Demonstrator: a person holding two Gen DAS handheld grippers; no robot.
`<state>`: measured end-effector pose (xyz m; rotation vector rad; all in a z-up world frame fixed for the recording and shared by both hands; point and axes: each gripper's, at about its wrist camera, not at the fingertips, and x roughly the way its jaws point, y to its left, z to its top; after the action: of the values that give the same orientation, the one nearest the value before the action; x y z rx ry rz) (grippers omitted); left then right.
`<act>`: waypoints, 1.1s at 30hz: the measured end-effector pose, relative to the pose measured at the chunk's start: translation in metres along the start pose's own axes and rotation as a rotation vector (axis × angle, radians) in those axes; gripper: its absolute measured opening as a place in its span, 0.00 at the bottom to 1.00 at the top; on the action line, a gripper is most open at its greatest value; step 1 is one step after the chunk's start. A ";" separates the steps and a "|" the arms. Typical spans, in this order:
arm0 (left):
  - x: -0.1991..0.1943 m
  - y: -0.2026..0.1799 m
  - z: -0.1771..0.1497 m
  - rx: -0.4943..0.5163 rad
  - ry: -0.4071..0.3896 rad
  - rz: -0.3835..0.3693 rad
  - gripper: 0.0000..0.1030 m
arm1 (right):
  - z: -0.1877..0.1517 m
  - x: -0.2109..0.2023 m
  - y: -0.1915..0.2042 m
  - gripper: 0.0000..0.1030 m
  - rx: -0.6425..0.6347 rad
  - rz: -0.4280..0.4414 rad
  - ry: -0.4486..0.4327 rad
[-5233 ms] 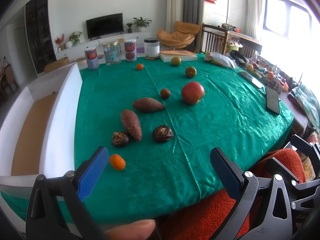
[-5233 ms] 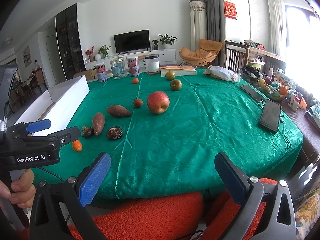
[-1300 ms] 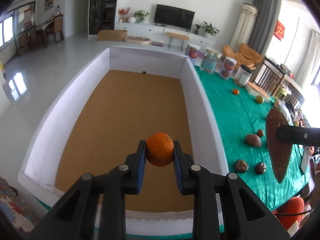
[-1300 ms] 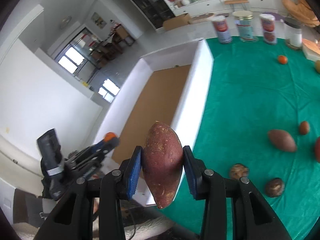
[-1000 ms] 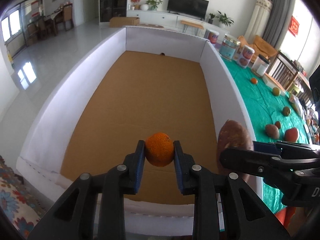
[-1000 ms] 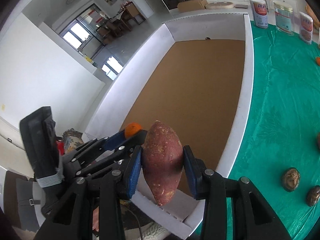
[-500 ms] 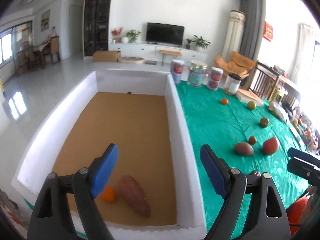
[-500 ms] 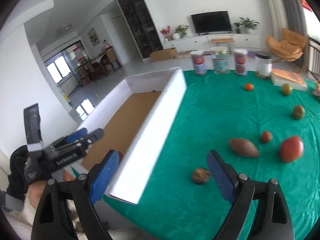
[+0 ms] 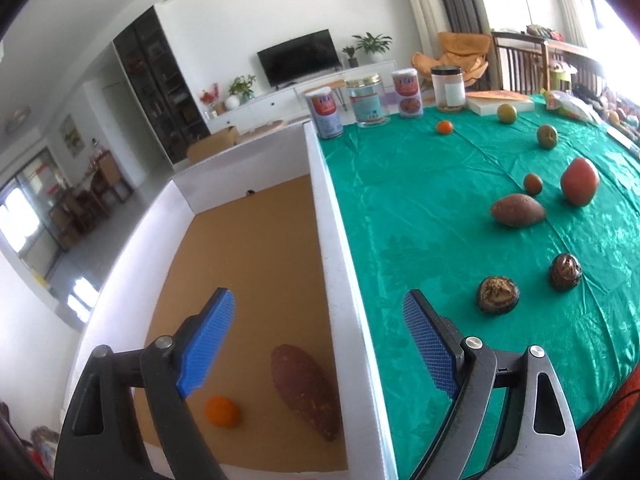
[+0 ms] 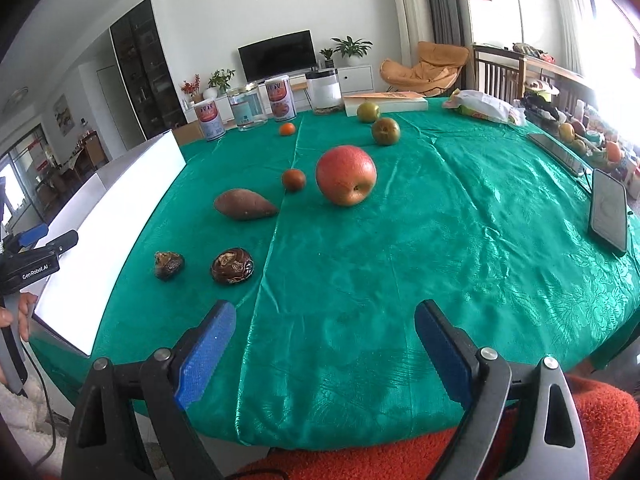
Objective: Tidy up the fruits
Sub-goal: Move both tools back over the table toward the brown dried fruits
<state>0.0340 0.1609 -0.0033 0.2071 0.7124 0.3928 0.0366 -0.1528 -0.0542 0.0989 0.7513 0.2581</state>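
My left gripper [image 9: 316,340] is open and empty above the near end of the white box [image 9: 336,240]. Inside the box lie a small orange [image 9: 222,411] and a sweet potato [image 9: 306,390]. On the green cloth [image 10: 440,240] lie a second sweet potato [image 10: 244,204], a red apple [image 10: 346,180], two dark wrinkled fruits [image 10: 233,266] [image 10: 169,265], a small brown fruit [image 10: 293,179], a small orange [image 10: 287,129] and two green fruits [image 10: 385,131]. My right gripper [image 10: 324,344] is open and empty over the table's near edge.
Several cans and jars [image 10: 276,100] and a book [image 10: 386,102] stand at the table's far edge. A phone [image 10: 608,210] lies at the right edge. A red cushioned chair [image 10: 600,440] sits below the near edge. The left gripper also shows at the left of the right wrist view [image 10: 36,248].
Both grippers have opened: the orange and the sweet potato now lie in the box. Both grippers have since pulled back and turned towards the table.
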 end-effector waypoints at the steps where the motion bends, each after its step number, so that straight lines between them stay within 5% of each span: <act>1: -0.001 0.002 -0.001 -0.006 0.004 -0.008 0.85 | -0.003 0.002 0.002 0.88 -0.003 0.003 0.001; 12: -0.001 0.007 -0.007 -0.048 -0.008 -0.010 0.85 | -0.019 -0.031 0.005 0.88 -0.019 -0.036 -0.062; 16: -0.044 0.005 -0.002 -0.096 -0.146 0.033 0.85 | -0.019 -0.055 0.011 0.88 -0.040 -0.051 -0.127; 20: -0.100 -0.008 0.015 -0.097 -0.276 -0.092 0.89 | -0.017 -0.076 0.016 0.92 -0.045 -0.045 -0.184; 26: -0.148 -0.033 0.028 -0.051 -0.349 -0.266 0.90 | -0.004 -0.087 0.020 0.93 0.026 0.009 -0.184; 33: -0.126 -0.061 0.020 -0.080 -0.255 -0.368 0.90 | 0.002 -0.080 0.026 1.00 -0.010 -0.012 -0.197</act>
<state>-0.0220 0.0517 0.0670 0.0456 0.4689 0.0405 -0.0235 -0.1488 0.0052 0.1085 0.5551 0.2366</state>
